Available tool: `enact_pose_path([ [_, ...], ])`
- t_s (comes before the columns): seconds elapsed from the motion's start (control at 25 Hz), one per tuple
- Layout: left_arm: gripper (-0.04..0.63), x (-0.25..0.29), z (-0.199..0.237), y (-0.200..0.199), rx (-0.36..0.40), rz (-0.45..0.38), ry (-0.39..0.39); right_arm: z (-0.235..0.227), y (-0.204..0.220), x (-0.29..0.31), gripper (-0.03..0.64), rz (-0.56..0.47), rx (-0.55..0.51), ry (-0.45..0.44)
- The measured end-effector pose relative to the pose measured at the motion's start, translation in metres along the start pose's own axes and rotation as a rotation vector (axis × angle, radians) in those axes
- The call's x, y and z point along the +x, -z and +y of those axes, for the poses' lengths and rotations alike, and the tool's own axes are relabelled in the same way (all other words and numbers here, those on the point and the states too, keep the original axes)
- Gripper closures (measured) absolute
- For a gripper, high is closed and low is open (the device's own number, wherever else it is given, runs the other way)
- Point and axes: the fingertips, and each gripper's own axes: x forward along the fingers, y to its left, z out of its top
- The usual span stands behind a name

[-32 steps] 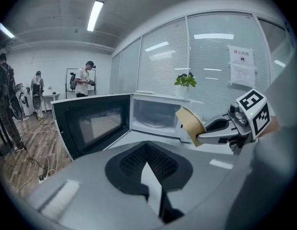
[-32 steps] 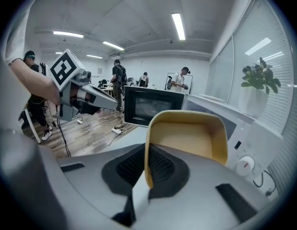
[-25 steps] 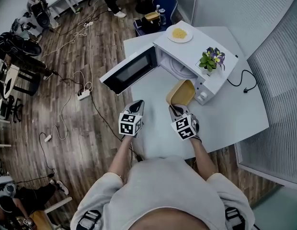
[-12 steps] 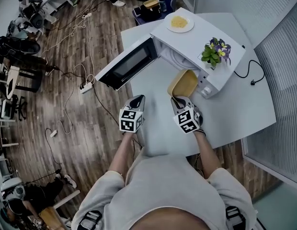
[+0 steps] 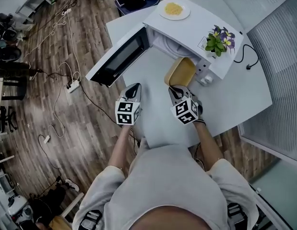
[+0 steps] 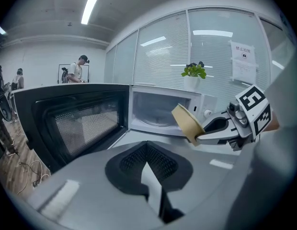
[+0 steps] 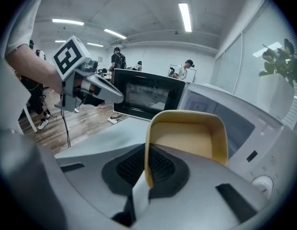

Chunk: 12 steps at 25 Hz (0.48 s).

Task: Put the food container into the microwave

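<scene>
Hidden or unclear:
- In the head view the right gripper (image 5: 175, 91) covers the near rim of the food container (image 5: 180, 72).
- The microwave (image 5: 191, 30) cavity is mostly hidden under its own top there. The left gripper view shows only a pale interior.
- The container's far edge sits at the cavity mouth, by the control panel. Probably not inside, but I can't tell for sure from these angles.
- The far edge of the surface (image 5: 234, 99) is cut off by the frame at 12 o'clock.

Container:
- Yellow-tan rectangular tub with rounded corners, thin wall and a plain inner floor.
- Held off the surface and tilted, open side towards the right gripper's camera.
- It is at 12 o'clock from the right gripper, which is clenched on the near rim with the wall pinched between its pads.

Left gripper (image 5: 134, 87): jaws together, nothing between them. It is at 9 o'clock of the right one and apart from it, pointing at the open microwave door (image 5: 119, 60).

Counts:
- 1 container, 1 microwave, 2 grippers.
- 1 door, swung out towards 9 o'clock.
- 1 plate (image 5: 173, 9) of yellow food at the 11 o'clock end of the microwave top.
- 1 potted plant (image 5: 218, 38) at the 3 o'clock end.
- 1 knob (image 7: 262, 183) visible on the panel.
- 1 power cable (image 5: 244, 57) on the surface at 2 o'clock.
</scene>
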Motion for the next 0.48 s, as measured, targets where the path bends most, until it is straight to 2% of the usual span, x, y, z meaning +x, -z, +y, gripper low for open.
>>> enact_pose_path([
  [0.24,0.584,0.01,0.009,0.007,-0.02,0.005,0.032,0.001,0.007,0.011,0.601,0.056,-0.016,0.002],
  [0.48,0.584,0.019,0.011,0.009,-0.043,0.004,0.042,-0.003,0.016,0.022,0.601,0.125,-0.111,-0.002],
])
